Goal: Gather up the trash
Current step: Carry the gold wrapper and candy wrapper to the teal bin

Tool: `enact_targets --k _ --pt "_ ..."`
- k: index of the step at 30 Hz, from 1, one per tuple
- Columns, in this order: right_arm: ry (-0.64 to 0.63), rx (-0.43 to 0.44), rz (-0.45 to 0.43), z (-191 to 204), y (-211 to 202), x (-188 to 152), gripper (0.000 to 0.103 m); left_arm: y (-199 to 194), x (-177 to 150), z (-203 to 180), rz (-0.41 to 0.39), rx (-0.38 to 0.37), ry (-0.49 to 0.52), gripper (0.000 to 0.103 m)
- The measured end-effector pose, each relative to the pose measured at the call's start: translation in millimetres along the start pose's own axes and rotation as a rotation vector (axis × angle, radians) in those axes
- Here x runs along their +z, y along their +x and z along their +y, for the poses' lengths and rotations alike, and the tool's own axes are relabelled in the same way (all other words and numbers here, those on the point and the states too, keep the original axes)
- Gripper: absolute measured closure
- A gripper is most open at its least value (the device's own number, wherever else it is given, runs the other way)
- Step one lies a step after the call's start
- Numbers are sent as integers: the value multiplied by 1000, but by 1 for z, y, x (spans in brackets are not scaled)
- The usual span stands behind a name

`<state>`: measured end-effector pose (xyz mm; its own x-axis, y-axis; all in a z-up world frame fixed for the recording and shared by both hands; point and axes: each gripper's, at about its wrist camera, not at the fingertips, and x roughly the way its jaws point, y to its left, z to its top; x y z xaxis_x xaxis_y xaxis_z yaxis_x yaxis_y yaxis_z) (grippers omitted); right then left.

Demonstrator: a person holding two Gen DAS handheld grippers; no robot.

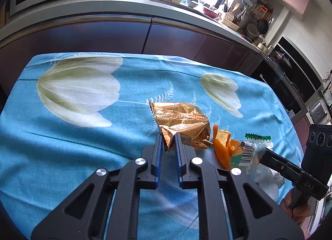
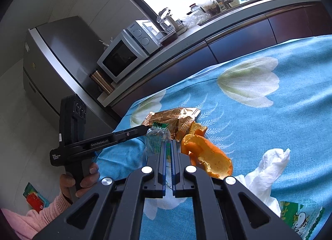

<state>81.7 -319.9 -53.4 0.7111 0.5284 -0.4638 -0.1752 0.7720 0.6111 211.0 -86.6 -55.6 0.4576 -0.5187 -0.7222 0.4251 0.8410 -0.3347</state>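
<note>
While the left gripper (image 1: 168,142) pinches only a corner of the gold foil wrapper (image 1: 180,123) lying on the blue tablecloth (image 1: 83,136) and the right gripper (image 2: 168,146) clamps the clear green-edged wrapper (image 2: 157,136), slick foil could slip free on lifting.

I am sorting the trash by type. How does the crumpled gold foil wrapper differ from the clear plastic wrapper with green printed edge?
The crumpled gold foil wrapper is opaque and shiny; the clear plastic wrapper with green printed edge is see-through. The gold one is pinched by the left hand-held gripper, the clear one by the right hand-held gripper. Both are empty snack packets over the blue flowered cloth.
</note>
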Motion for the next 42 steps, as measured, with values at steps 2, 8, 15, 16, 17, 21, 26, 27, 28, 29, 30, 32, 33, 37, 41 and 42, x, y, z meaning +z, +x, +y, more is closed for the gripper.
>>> enact_targets --k 2,8,15,16,17,21,26,27,28,29,30,32,33,37,41,42 --pt "-4 2 1 3 1 0 100 -8 -3 1 -11 -3 -3 91" --pt "-25 17 4 15 -3 -2 100 -35 -17 10 -51 -9 -20 91" --pt "-46 43 4 31 -3 -3 100 -74 -35 31 -103 21 -57 92" --pt "-50 48 6 34 -3 -3 100 -80 -38 34 -111 25 -62 91" --pt "-53 53 8 37 -2 -4 100 -86 -41 38 -118 28 -69 92" --pt "-65 77 20 48 2 -6 100 -110 -53 55 -150 45 -109 92" --pt "-79 112 42 64 12 -8 100 -137 -69 79 -185 55 -166 92" --pt "-84 119 47 68 15 -9 100 -142 -73 84 -190 59 -177 92" --pt "-89 125 51 72 17 -9 100 -147 -75 88 -195 62 -186 92" --pt "-94 133 58 76 21 -10 100 -152 -79 92 -200 65 -195 92" --pt "-98 140 64 80 24 -11 100 -157 -82 96 -206 69 -204 92" --pt "-108 154 77 87 31 -11 100 -167 -90 104 -218 77 -219 92" --pt "-113 161 84 91 35 -12 100 -172 -93 108 -223 80 -227 92" --pt "-131 189 112 106 50 -14 100 -192 -104 122 -252 102 -249 92" --pt "-151 219 140 123 66 -14 100 -214 -116 136 -283 132 -271 92" --pt "-155 229 148 127 70 -14 100 -219 -119 139 -291 141 -277 92"
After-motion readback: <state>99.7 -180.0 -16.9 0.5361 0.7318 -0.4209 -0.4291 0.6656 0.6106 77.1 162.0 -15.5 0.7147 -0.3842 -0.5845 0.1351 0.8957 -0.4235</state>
